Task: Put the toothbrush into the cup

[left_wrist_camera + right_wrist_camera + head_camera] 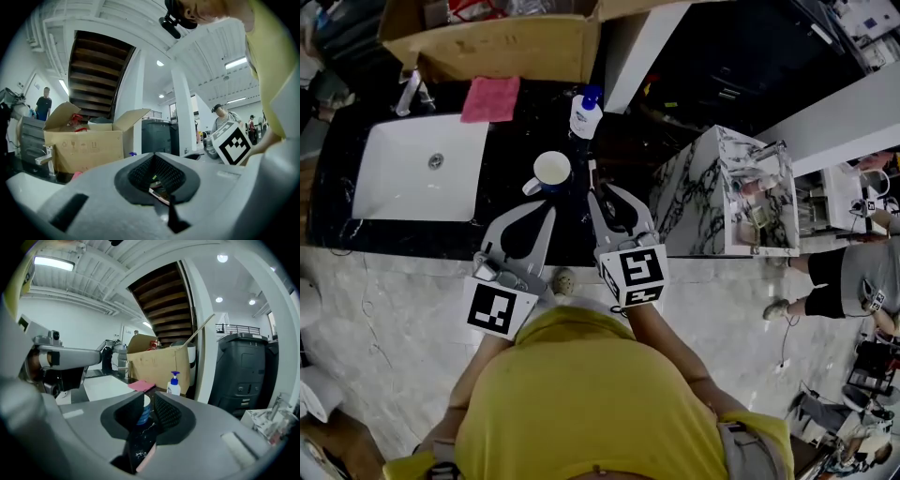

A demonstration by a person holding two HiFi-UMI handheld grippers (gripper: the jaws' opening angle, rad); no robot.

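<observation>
A white cup (551,171) with a handle stands on the black counter (516,141), just right of the sink. In the right gripper view the cup (144,411) shows white-rimmed and blue-sided, straight ahead through the gap. My right gripper (605,192) (149,399) sits right of the cup, jaws apart, with nothing pressed between the pads. A thin pale stick (592,173), possibly the toothbrush, lies between the cup and that gripper's tips; I cannot tell for sure. My left gripper (542,206) (152,157) hovers just in front of the cup with its tips together.
A white sink (394,178) with a faucet (408,94) is on the left, with a pink cloth (490,98) behind it. A blue-pump soap bottle (585,112) and an open cardboard box (506,42) stand behind the cup. A marble-patterned box (722,187) stands at the right.
</observation>
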